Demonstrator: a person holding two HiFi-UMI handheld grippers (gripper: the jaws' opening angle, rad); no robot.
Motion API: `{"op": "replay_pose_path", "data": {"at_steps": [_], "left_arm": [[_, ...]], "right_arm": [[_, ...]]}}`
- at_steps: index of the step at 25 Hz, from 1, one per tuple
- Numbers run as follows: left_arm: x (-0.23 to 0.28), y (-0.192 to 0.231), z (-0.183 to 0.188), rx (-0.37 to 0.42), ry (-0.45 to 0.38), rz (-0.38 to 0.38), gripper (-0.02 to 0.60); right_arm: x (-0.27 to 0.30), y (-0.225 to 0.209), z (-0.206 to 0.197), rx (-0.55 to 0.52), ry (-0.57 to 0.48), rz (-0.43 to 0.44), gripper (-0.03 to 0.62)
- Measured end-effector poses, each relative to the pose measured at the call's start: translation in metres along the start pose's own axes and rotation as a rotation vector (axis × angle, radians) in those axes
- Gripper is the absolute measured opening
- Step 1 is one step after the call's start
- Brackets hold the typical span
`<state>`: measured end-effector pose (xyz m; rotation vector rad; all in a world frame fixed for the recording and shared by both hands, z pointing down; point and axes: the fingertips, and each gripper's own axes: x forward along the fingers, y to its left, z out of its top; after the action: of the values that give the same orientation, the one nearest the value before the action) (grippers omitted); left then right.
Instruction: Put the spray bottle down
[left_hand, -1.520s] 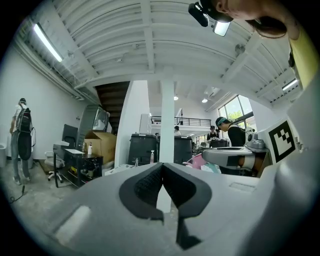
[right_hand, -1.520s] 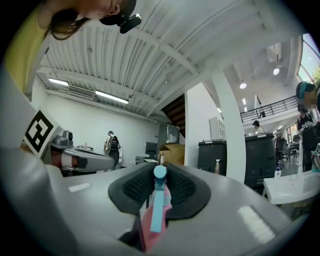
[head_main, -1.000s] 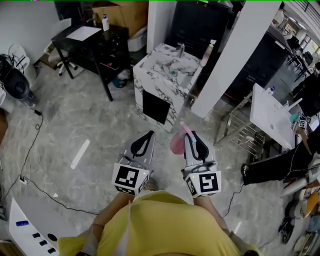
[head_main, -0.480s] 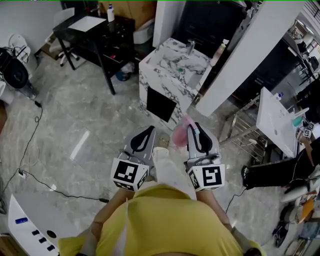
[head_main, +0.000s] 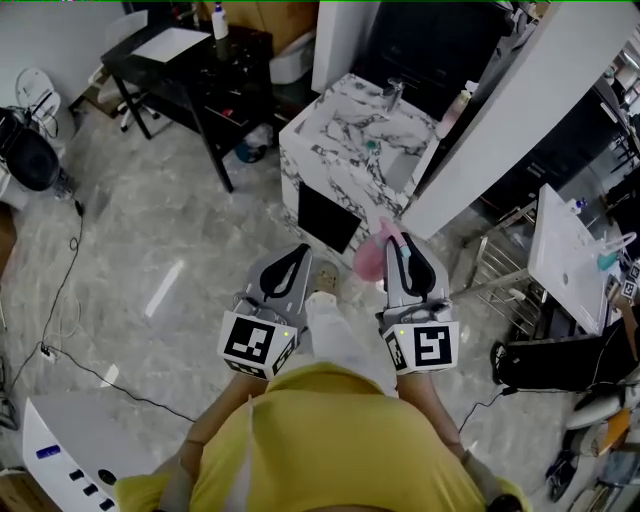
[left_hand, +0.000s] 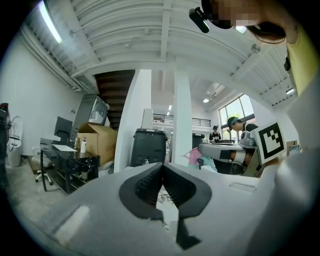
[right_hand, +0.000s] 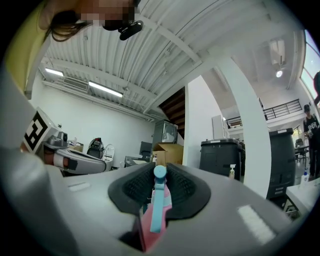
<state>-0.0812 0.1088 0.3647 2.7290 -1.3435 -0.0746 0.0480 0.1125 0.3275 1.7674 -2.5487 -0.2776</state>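
In the head view my right gripper (head_main: 394, 240) is shut on a pink spray bottle (head_main: 368, 258), whose body hangs to the left of the jaws. The right gripper view shows the bottle's pink head and blue trigger (right_hand: 158, 202) clamped between the black pads, with the right gripper (right_hand: 159, 169) held level. My left gripper (head_main: 299, 254) is alongside, shut and empty; its jaws meet in the left gripper view (left_hand: 163, 167). From there the bottle (left_hand: 193, 156) shows to the right. Both grippers point toward a marble-patterned sink counter (head_main: 340, 140) ahead.
A black desk (head_main: 190, 70) with a white bottle (head_main: 219, 20) and paper stands far left of the counter. A white pillar (head_main: 500, 120) rises at the right. A white table (head_main: 560, 250) and metal rack lie right. Cables run across the grey floor (head_main: 60, 300).
Both grippers and the person have moved forward over the floor toward the marble counter, which now lies closer. The bottle stays clamped in the right gripper.
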Motion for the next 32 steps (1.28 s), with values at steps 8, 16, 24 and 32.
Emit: {"op": "replay_pose_path", "data": {"at_steps": [8,16,24,32], "left_arm": [[0.134,0.064,0.006,0.003,0.002,-0.028,0.0],[0.273,0.141,0.022,-0.011,0.013,-0.023,0.0],[0.368,0.182,0.022,-0.021,0.045,-0.028,0.0],[0.41,0.19,0.012,-0.027,0.066,-0.059,0.0]], "right_arm": [[0.121,-0.067,-0.03,0.004,0.014,-0.003,0.067],[0.269,-0.141,-0.047,-0.005,0.029,0.042,0.067],[0.357,-0.195,-0.063,0.011,0.034,0.047,0.067],[0.39,-0.217,-0.08,0.005,0.037,0.025,0.067]]}}
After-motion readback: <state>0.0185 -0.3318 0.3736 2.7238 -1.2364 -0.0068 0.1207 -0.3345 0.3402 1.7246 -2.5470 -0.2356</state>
